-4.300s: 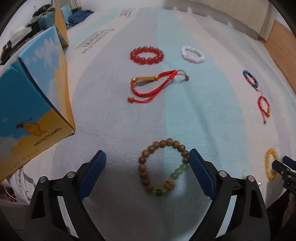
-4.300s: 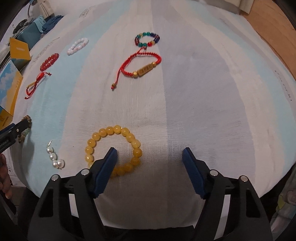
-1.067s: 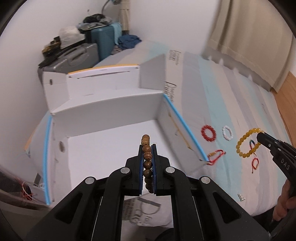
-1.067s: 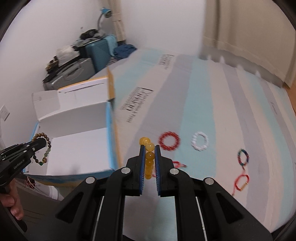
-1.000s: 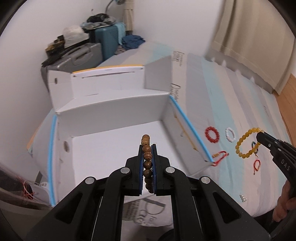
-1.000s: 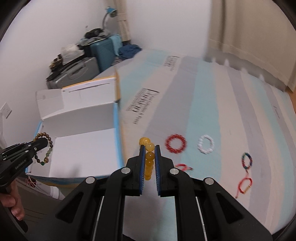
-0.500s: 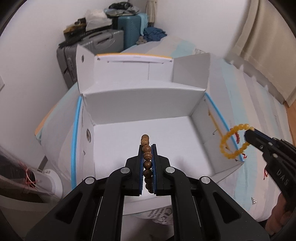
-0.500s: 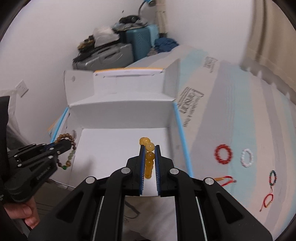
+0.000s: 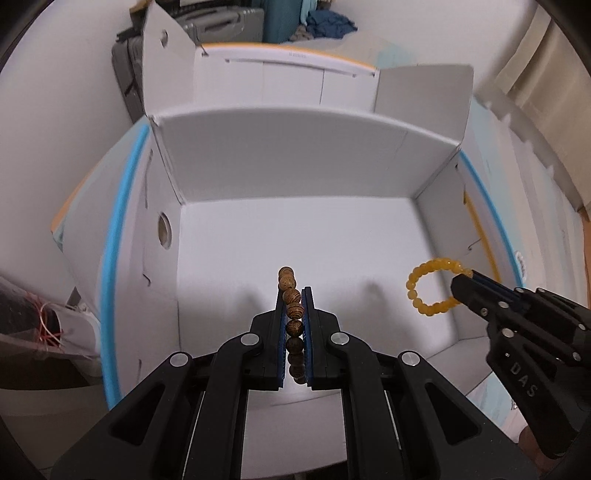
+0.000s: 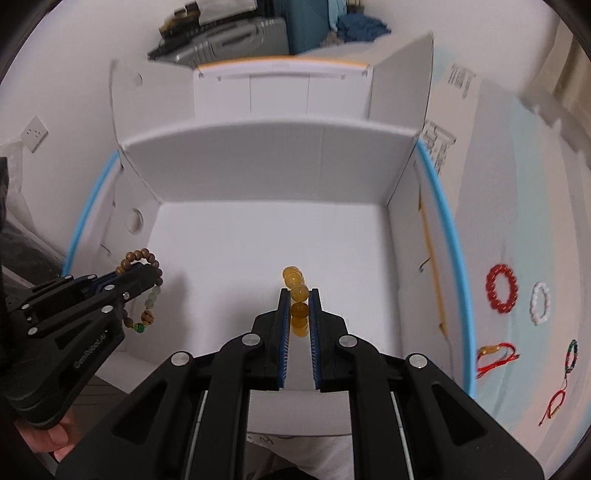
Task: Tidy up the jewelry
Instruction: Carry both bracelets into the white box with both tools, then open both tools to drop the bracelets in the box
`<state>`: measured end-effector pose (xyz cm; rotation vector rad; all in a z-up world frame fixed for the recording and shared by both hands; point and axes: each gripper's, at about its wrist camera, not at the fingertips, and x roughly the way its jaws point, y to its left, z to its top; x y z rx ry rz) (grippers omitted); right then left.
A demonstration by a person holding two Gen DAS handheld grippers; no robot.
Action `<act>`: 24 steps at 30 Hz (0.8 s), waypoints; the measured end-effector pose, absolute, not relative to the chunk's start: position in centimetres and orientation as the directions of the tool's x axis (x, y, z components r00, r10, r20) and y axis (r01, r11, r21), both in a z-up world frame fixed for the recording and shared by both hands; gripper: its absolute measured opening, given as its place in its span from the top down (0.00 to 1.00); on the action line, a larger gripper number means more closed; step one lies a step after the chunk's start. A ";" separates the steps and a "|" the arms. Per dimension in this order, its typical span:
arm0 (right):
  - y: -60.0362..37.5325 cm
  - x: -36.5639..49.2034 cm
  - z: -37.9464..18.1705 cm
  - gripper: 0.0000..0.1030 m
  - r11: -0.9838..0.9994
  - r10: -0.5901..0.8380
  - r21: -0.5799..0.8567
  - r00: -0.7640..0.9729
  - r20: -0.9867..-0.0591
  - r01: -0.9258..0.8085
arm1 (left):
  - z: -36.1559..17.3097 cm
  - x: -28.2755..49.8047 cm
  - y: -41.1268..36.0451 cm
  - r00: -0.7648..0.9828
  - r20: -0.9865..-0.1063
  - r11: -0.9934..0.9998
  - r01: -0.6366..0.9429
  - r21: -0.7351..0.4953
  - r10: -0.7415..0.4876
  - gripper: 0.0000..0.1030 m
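Observation:
My left gripper point(image 9: 293, 295) is shut on a brown wooden bead bracelet point(image 9: 290, 295) and holds it over the open white cardboard box point(image 9: 295, 162). The bracelet's green beads show in the right wrist view point(image 10: 147, 295), where the left gripper point(image 10: 138, 271) is at the box's left side. My right gripper point(image 10: 298, 295) is shut on a yellow bead bracelet point(image 10: 297, 295) above the box floor. In the left wrist view the right gripper point(image 9: 463, 282) holds that bracelet point(image 9: 432, 286) as a hanging ring at the box's right side.
The box has blue-edged side walls point(image 10: 448, 229) and raised flaps point(image 10: 280, 96). On the striped bed to the right lie a red bead bracelet point(image 10: 501, 288), a white one point(image 10: 541, 302), red cord bracelets point(image 10: 493, 356) and a multicoloured one point(image 10: 571, 354). Suitcases point(image 9: 207, 22) stand behind.
Both grippers have moved further over the box, and it now fills both views. The yellow bracelet has passed inside the right wall. Both bracelets stay gripped.

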<state>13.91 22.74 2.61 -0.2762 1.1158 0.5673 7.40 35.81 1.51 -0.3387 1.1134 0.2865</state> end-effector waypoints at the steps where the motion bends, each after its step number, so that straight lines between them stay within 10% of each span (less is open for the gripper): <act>1: 22.7 14.0 2.1 0.91 0.827 0.283 0.068 0.309 -0.908 -0.558 | 1.2 7.5 35.8 0.405 -0.912 0.914 -0.389 -0.118 0.055 0.94; 24: 23.1 13.7 -1.9 0.80 0.833 0.227 0.081 0.203 -0.953 -0.548 | -2.7 8.5 35.6 0.286 -0.958 0.905 -0.416 -0.090 0.036 0.90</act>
